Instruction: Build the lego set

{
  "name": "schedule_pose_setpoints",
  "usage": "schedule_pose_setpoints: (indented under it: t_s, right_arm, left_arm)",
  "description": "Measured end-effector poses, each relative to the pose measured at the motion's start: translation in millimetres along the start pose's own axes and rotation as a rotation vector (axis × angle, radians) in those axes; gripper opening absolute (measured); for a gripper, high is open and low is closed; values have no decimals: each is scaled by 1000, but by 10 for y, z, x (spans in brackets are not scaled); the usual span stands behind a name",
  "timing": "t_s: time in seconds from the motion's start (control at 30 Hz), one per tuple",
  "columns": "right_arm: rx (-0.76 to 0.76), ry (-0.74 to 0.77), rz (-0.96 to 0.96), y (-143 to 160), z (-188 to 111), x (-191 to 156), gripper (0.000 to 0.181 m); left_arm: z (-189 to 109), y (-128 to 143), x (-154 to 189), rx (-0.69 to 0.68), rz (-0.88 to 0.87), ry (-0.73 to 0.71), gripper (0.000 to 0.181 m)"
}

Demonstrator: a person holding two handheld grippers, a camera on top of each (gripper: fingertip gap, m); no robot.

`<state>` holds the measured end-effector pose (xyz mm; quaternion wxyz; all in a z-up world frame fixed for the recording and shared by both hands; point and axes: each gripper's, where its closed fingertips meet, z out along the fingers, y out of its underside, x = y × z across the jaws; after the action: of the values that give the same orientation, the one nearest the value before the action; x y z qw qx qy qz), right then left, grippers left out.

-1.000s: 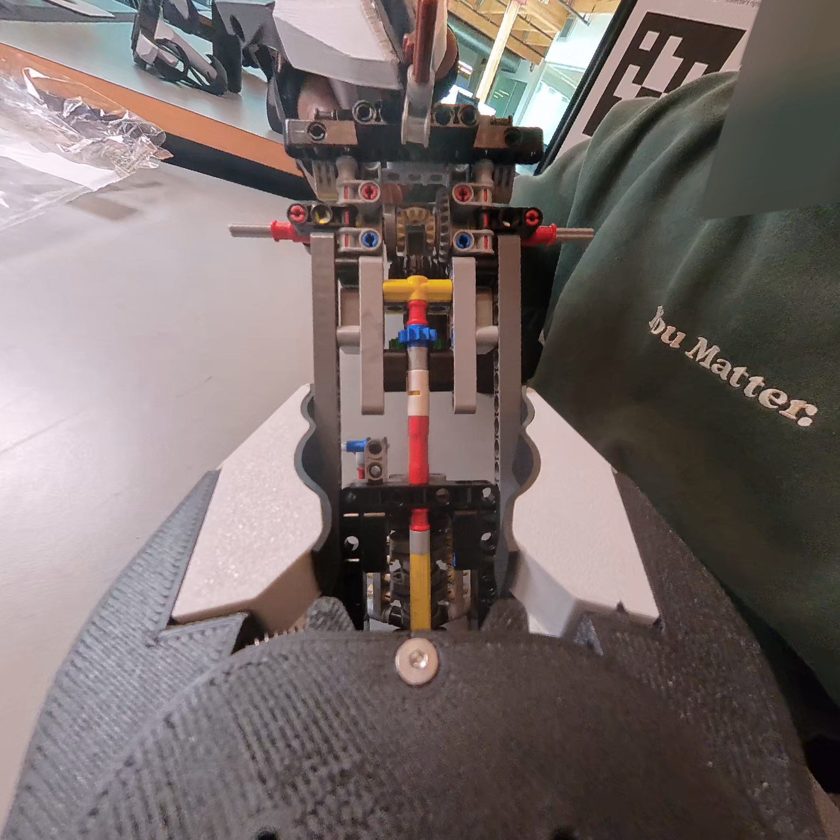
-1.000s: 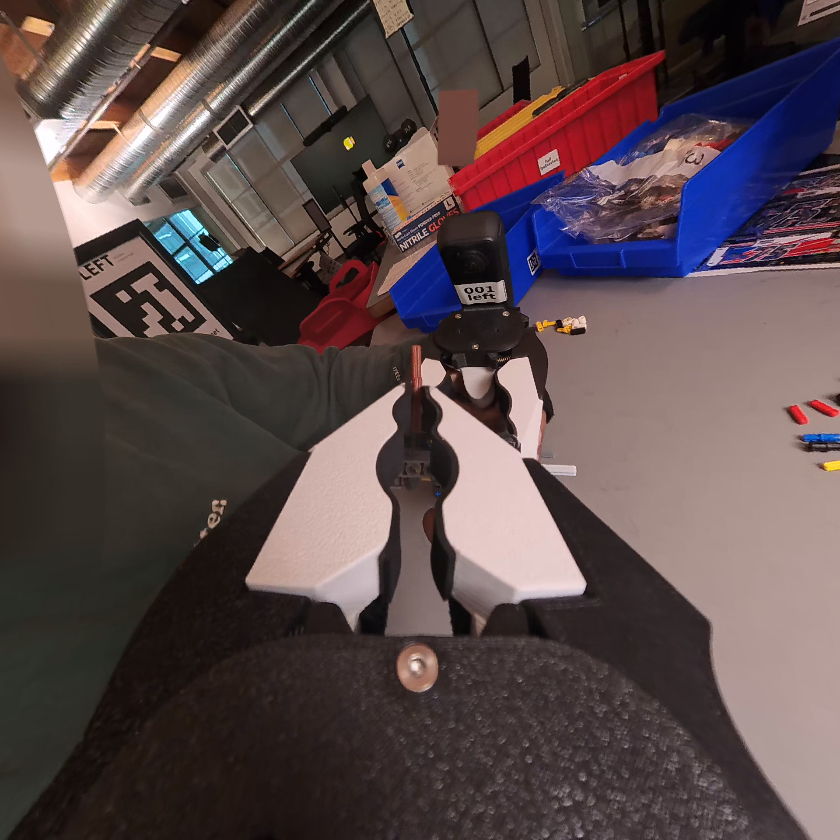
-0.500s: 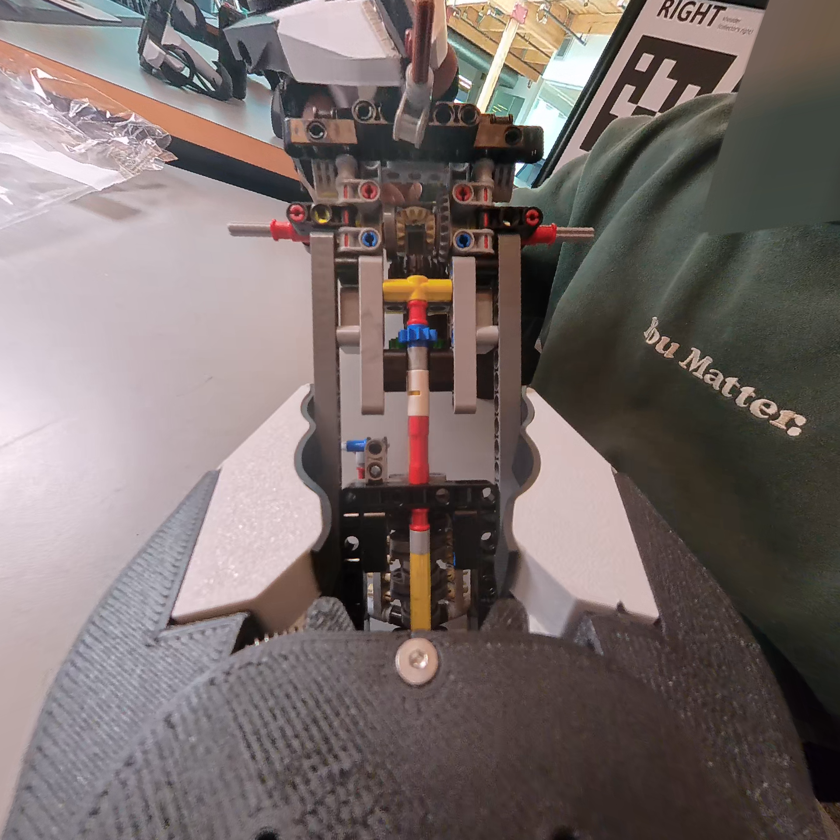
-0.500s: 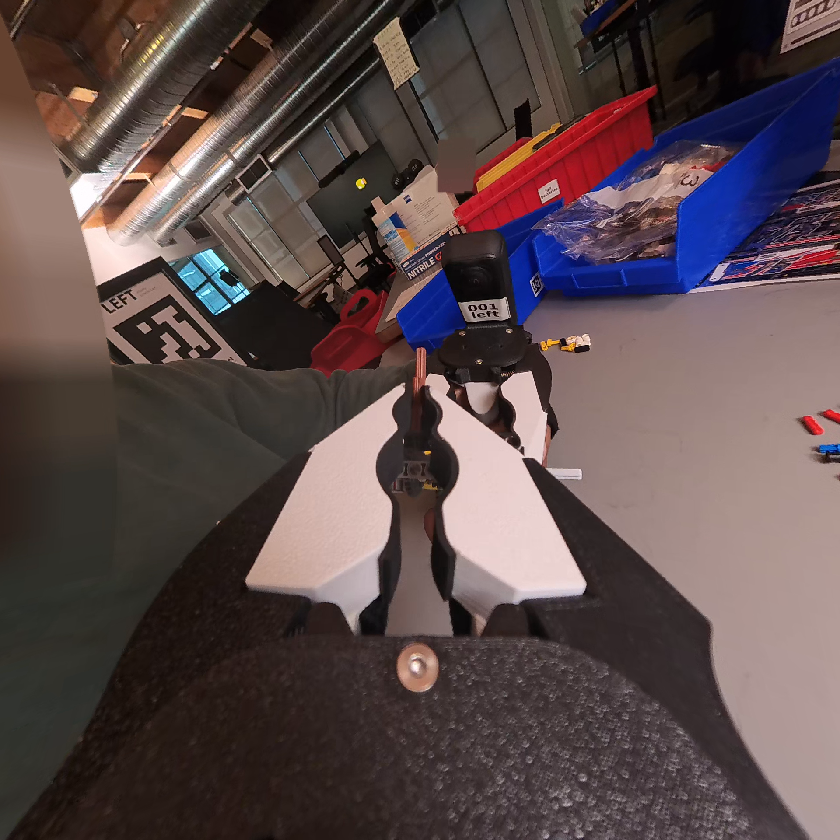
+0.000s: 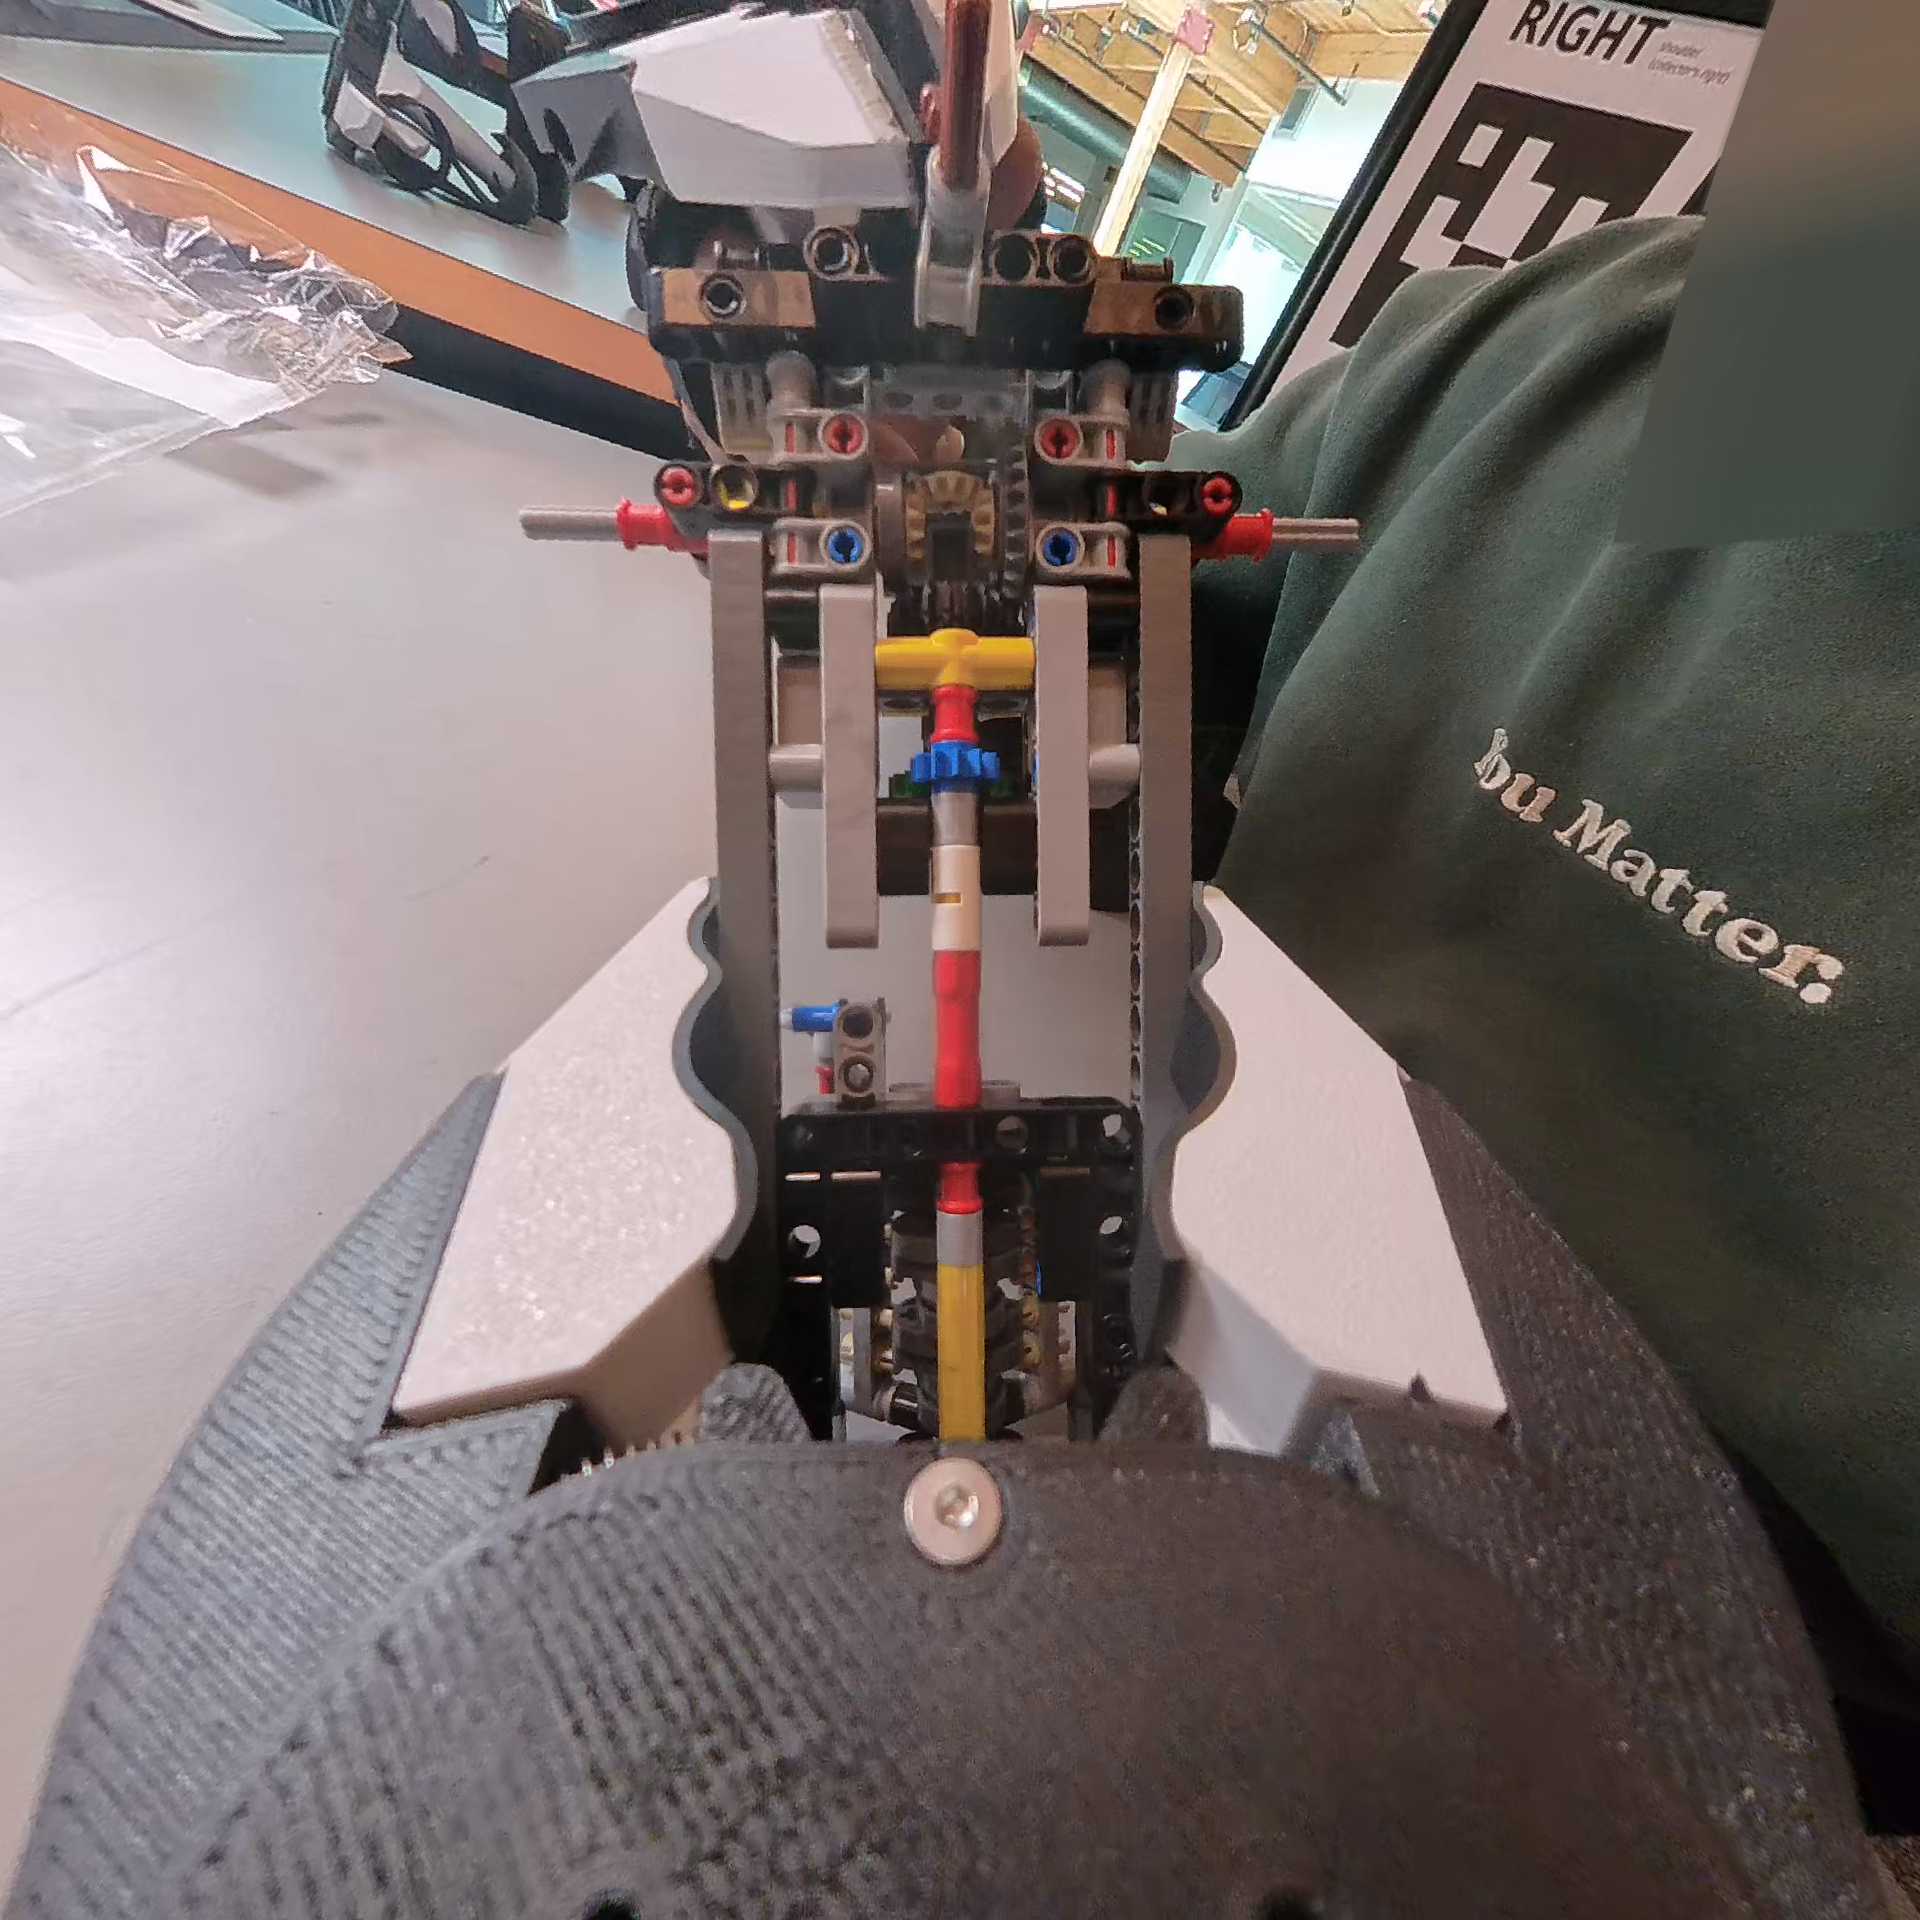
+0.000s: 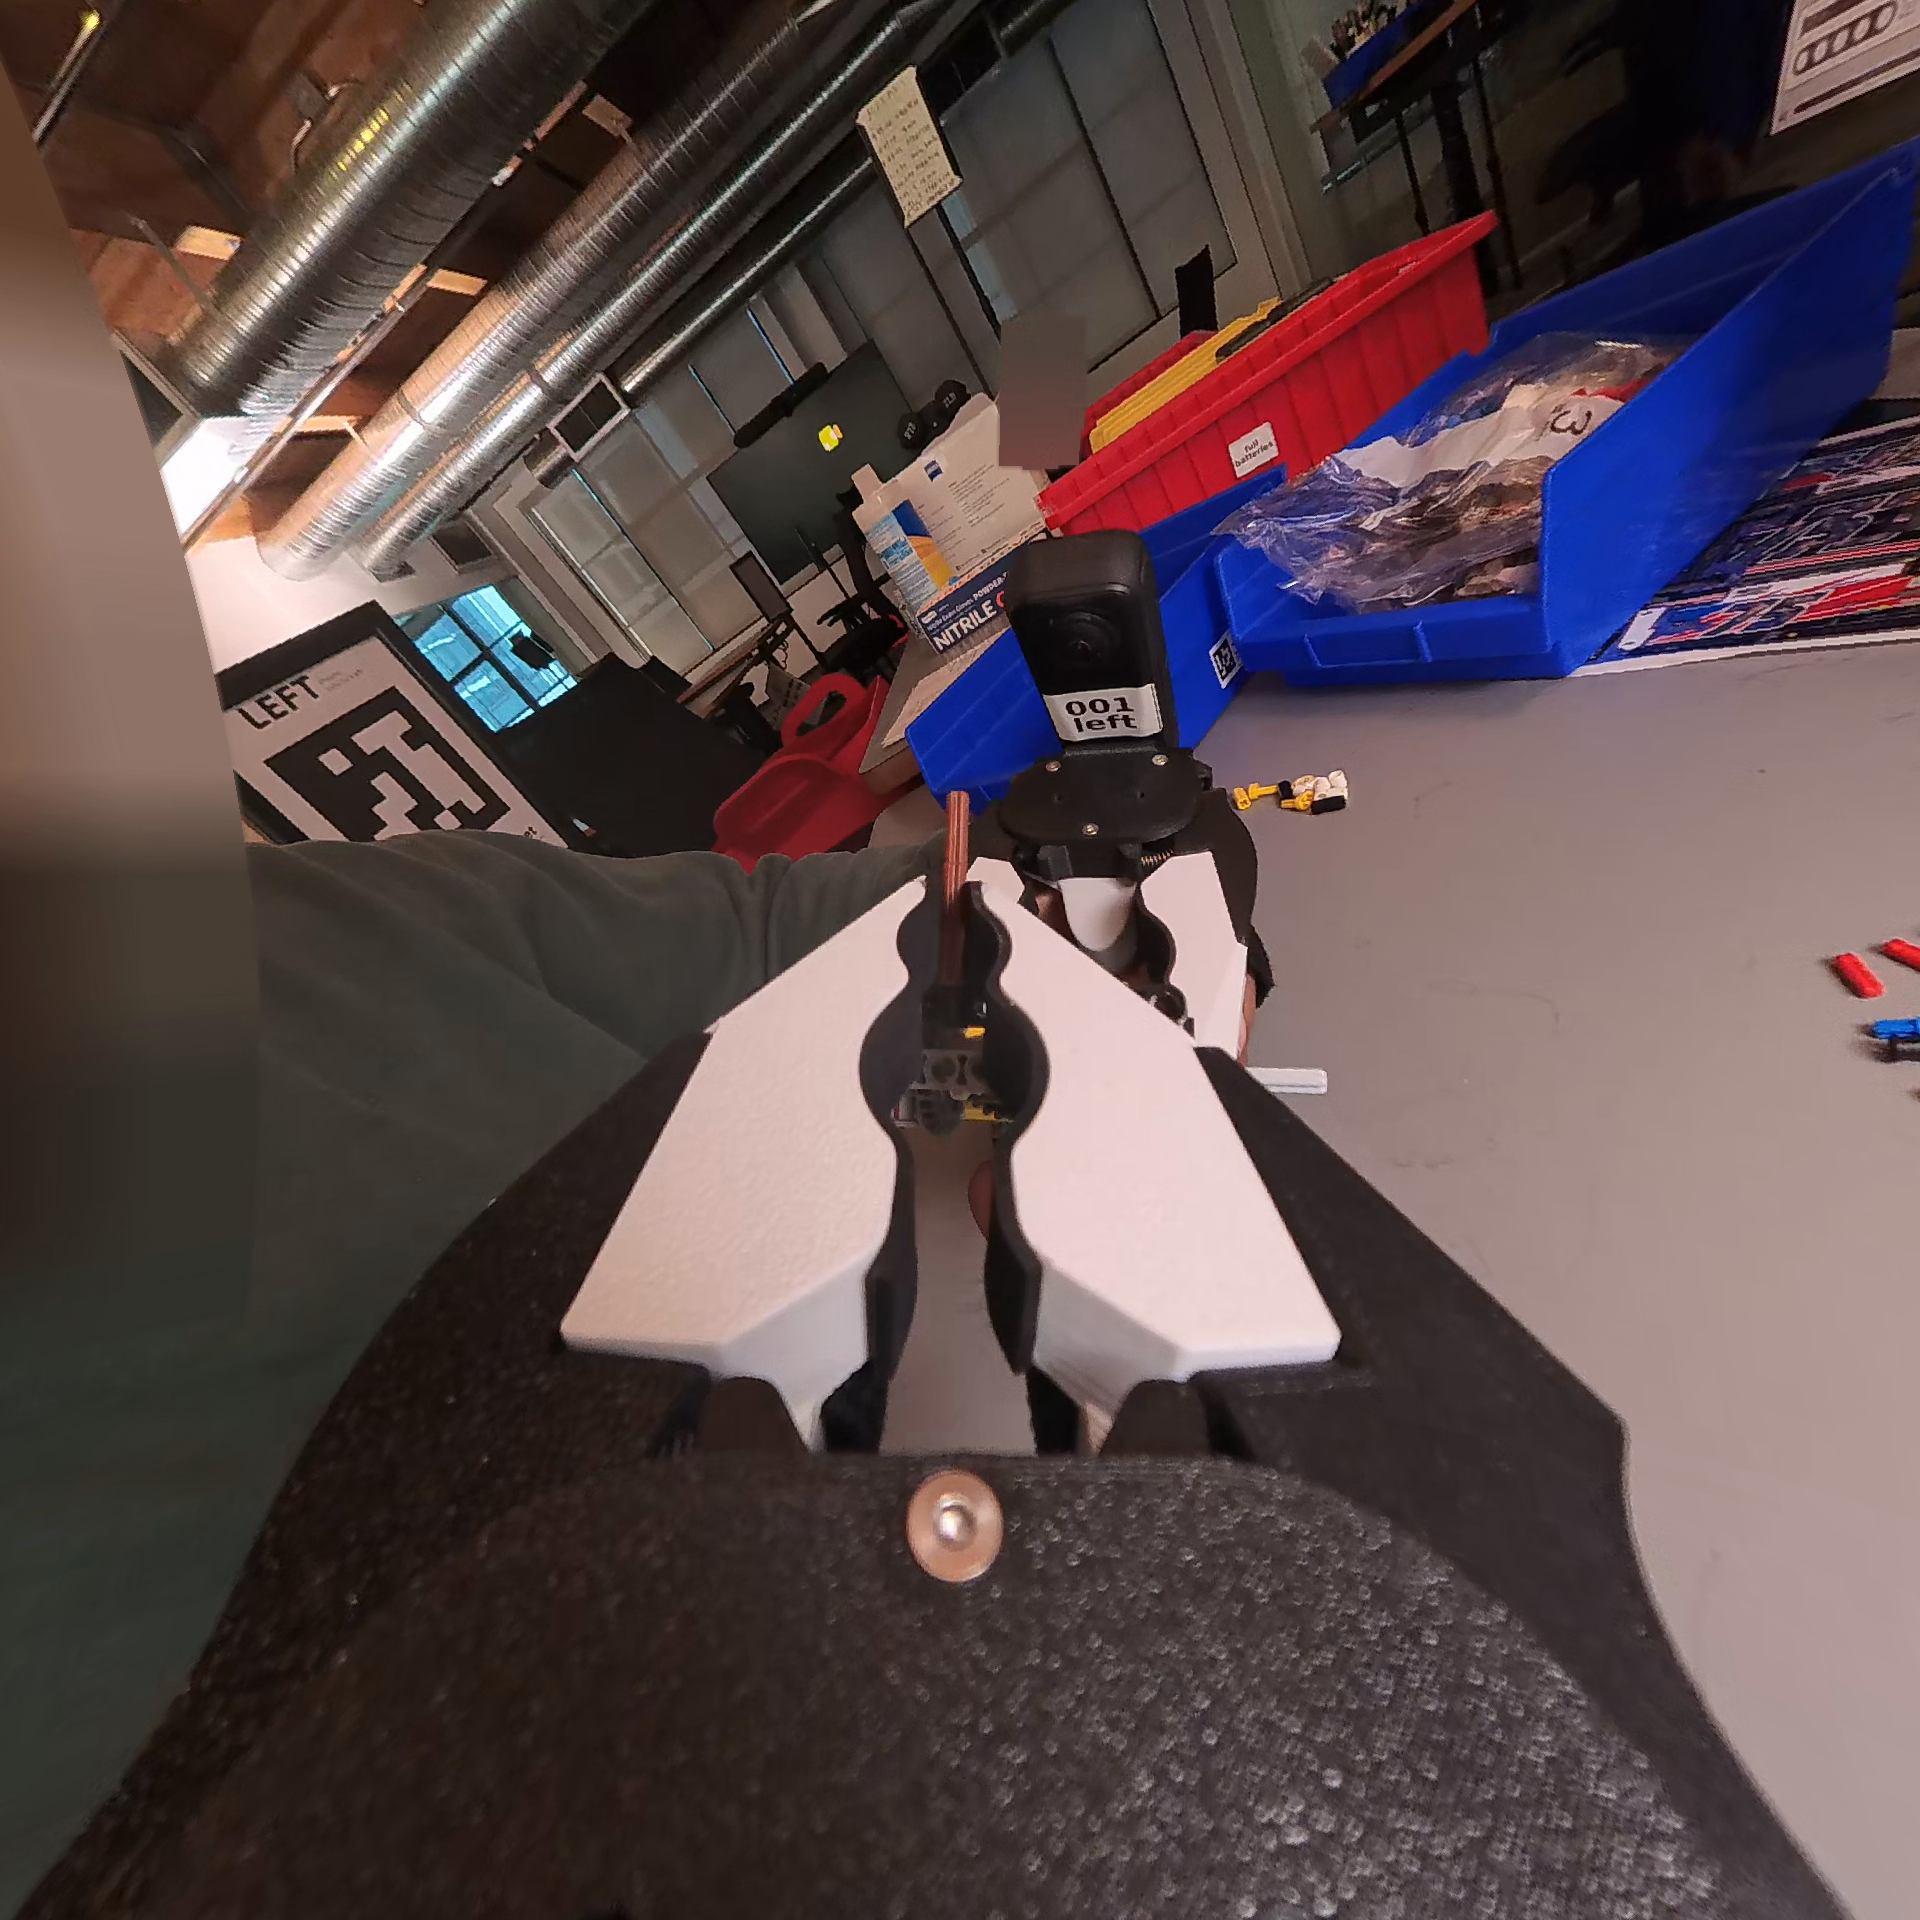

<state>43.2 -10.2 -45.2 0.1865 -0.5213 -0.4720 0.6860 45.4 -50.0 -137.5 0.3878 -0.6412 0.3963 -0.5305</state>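
Barely anything shifted: our left tongs [image 5: 951, 1039] still clamp the frame [image 5: 951, 852], right tongs [image 6: 951, 997] still pinch the brown rod [image 6: 954, 883], unseated.

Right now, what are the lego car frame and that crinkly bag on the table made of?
The lego frame looks like hard molded plastic, smooth and slightly glossy: crisp edges, round pin holes, bright solid colours. The crinkly bag seems thin clear plastic film: see-through, creased, with shiny glints. The left gripper fingers holding the frame look like matte grey printed plastic, going by their grainy surface.
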Motion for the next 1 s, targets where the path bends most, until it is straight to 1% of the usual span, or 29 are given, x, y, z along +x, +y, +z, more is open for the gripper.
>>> schedule_pose_setpoints:
  t_s: [0.57,0.73,0.8,0.87,1.0]
  right_arm:
    - [20,-1,-9,-10,2,26,0]
    - [26,6,-17,-13,-2,52,0]
    - [40,12,-25,-35,-20,74,0]
    - [52,28,-38,-68,-63,123,0]
    - [84,114,-141,-138,-233,380,0]
  left_arm:
    - [2,4,-21,-11,-1,-18,85]
    - [-9,15,-60,-32,10,-51,85]
    - [-45,15,-129,-56,25,-106,85]
    - [-117,55,-266,-128,48,-216,86]
    - [-359,276,-600,-399,120,-502,85]
